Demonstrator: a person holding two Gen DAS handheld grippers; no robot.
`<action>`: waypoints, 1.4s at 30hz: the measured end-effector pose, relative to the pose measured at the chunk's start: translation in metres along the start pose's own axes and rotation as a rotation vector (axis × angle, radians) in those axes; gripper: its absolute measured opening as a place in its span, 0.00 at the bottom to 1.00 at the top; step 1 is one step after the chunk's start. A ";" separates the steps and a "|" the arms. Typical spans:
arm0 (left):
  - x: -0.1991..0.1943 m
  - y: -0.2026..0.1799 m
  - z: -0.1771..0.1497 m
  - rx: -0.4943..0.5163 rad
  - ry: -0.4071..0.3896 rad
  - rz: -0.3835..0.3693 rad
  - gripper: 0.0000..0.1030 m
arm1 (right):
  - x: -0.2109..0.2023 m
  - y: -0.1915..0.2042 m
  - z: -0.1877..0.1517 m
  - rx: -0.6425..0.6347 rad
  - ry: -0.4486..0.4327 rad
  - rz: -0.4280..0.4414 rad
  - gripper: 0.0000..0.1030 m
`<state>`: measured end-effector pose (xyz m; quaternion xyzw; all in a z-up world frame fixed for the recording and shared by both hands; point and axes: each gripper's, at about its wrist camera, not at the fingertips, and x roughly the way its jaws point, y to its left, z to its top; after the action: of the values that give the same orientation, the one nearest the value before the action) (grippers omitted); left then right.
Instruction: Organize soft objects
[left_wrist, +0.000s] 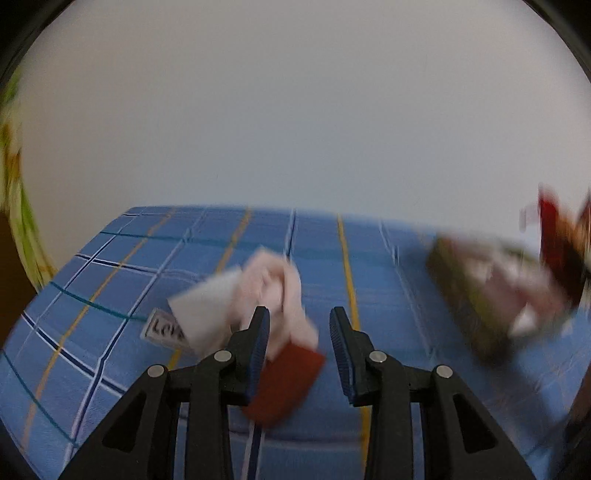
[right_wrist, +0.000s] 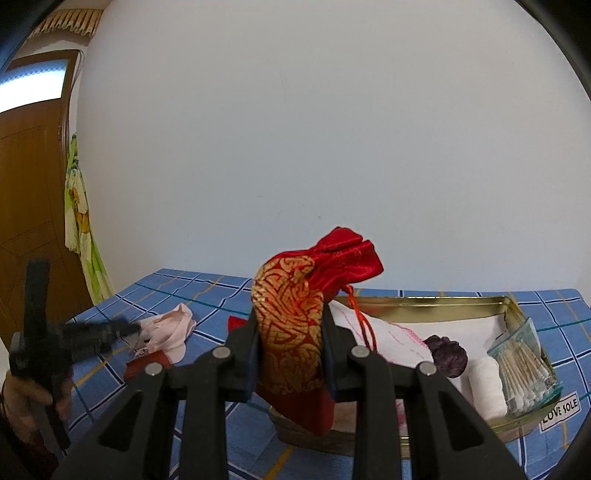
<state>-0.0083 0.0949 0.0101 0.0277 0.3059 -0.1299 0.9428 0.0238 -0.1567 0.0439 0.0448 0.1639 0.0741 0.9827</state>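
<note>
My right gripper (right_wrist: 290, 325) is shut on a red and gold drawstring pouch (right_wrist: 295, 314) and holds it above the near end of a gold tin tray (right_wrist: 424, 301). The tray holds white cloth (right_wrist: 402, 332), a dark purple soft item (right_wrist: 447, 354) and a bag of cotton swabs (right_wrist: 521, 365). My left gripper (left_wrist: 299, 332) is open, blurred, just over a pink cloth (left_wrist: 273, 288) and a red fabric piece (left_wrist: 284, 384) on the blue checked tablecloth (left_wrist: 110, 295). The left gripper also shows in the right wrist view (right_wrist: 129, 328), next to the pink cloth (right_wrist: 170, 328).
A white "LOVE SOLE" label (right_wrist: 559, 410) lies by the tray's near right corner; another label (left_wrist: 162, 328) lies by the pink cloth. A white wall stands behind the table. A brown door (right_wrist: 29, 184) and a green floral cloth (right_wrist: 79, 221) are at left.
</note>
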 end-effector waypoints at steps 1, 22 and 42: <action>0.005 -0.008 -0.007 0.081 0.046 0.038 0.36 | 0.000 -0.001 0.001 0.007 0.000 0.001 0.27; 0.033 0.014 -0.023 0.044 0.194 0.069 0.26 | 0.001 -0.003 0.002 0.024 0.007 0.003 0.27; -0.045 -0.022 0.017 -0.007 -0.121 -0.042 0.16 | -0.027 -0.019 0.012 0.017 -0.106 -0.037 0.27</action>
<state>-0.0397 0.0817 0.0510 0.0098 0.2492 -0.1500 0.9567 0.0048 -0.1807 0.0619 0.0541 0.1131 0.0519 0.9907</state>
